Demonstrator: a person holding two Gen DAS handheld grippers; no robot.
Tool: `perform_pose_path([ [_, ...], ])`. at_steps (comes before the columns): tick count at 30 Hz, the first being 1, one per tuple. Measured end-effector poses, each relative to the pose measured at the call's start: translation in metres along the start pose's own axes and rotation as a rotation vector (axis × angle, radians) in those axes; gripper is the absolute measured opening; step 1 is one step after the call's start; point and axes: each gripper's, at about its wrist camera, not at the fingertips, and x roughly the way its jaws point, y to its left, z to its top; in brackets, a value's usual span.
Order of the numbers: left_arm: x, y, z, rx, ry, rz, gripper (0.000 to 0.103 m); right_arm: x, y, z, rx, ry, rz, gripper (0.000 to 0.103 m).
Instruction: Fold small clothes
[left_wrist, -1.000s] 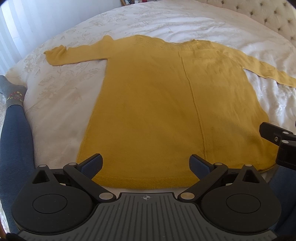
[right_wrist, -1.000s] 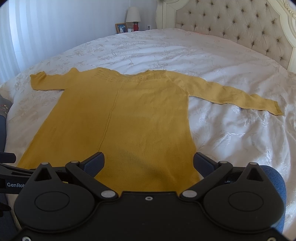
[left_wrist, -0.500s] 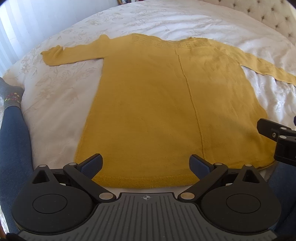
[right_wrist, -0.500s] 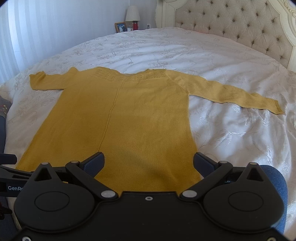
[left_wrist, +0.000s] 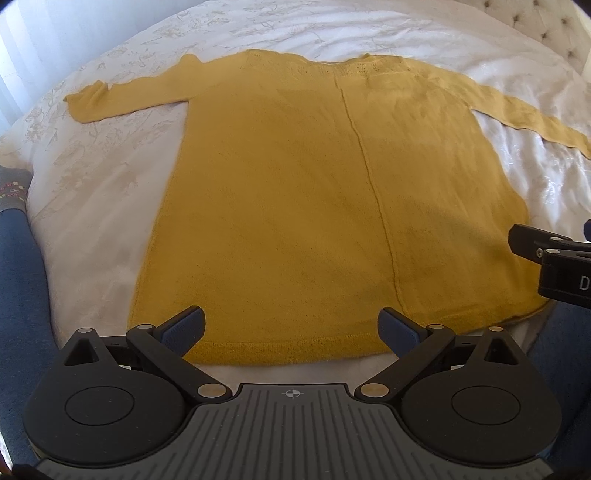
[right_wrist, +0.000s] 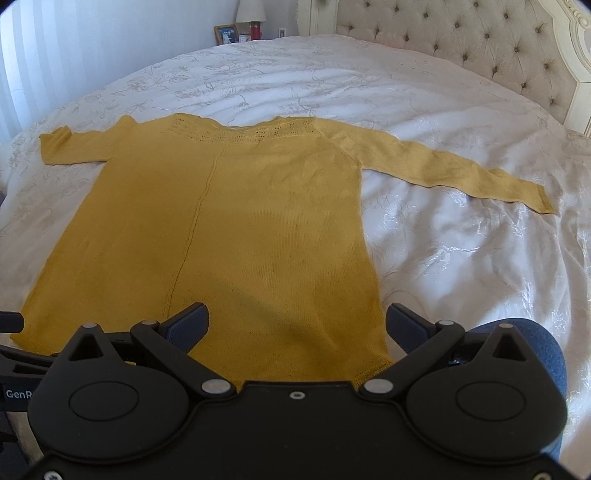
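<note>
A yellow knitted sweater (left_wrist: 295, 192) lies flat on the white bedspread (left_wrist: 103, 206), hem toward me, both sleeves spread out sideways. It also shows in the right wrist view (right_wrist: 229, 221). My left gripper (left_wrist: 291, 328) is open and empty, hovering just above the hem near its left half. My right gripper (right_wrist: 297, 325) is open and empty above the hem's right corner. The right gripper's body shows at the right edge of the left wrist view (left_wrist: 554, 262).
The white embroidered bedspread (right_wrist: 461, 240) surrounds the sweater. A tufted headboard (right_wrist: 461, 48) stands at the far right. A nightstand with a lamp (right_wrist: 251, 9), a photo frame and a red jar is behind the bed. A blue-clad leg (left_wrist: 22, 295) lies at the left edge.
Both grippers have shifted slightly forward and lower over the hem, so the sweater looks a little larger. Jaws stay open. The sweater has not moved.
</note>
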Motion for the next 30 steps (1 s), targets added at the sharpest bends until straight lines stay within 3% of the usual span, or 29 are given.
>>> perform_pose_path([
  [18,0.012,0.005,0.005,-0.013,0.024,-0.021,0.101,0.014,-0.004,0.010,0.052,0.041,0.037,0.102],
  [21,0.014,0.007,0.008,-0.017,0.019,-0.036,0.085,0.018,-0.006,0.012,0.074,0.041,0.058,0.102],
  [30,0.020,0.010,0.025,-0.003,-0.035,-0.054,0.074,0.029,-0.003,0.022,0.005,-0.022,0.050,0.101],
])
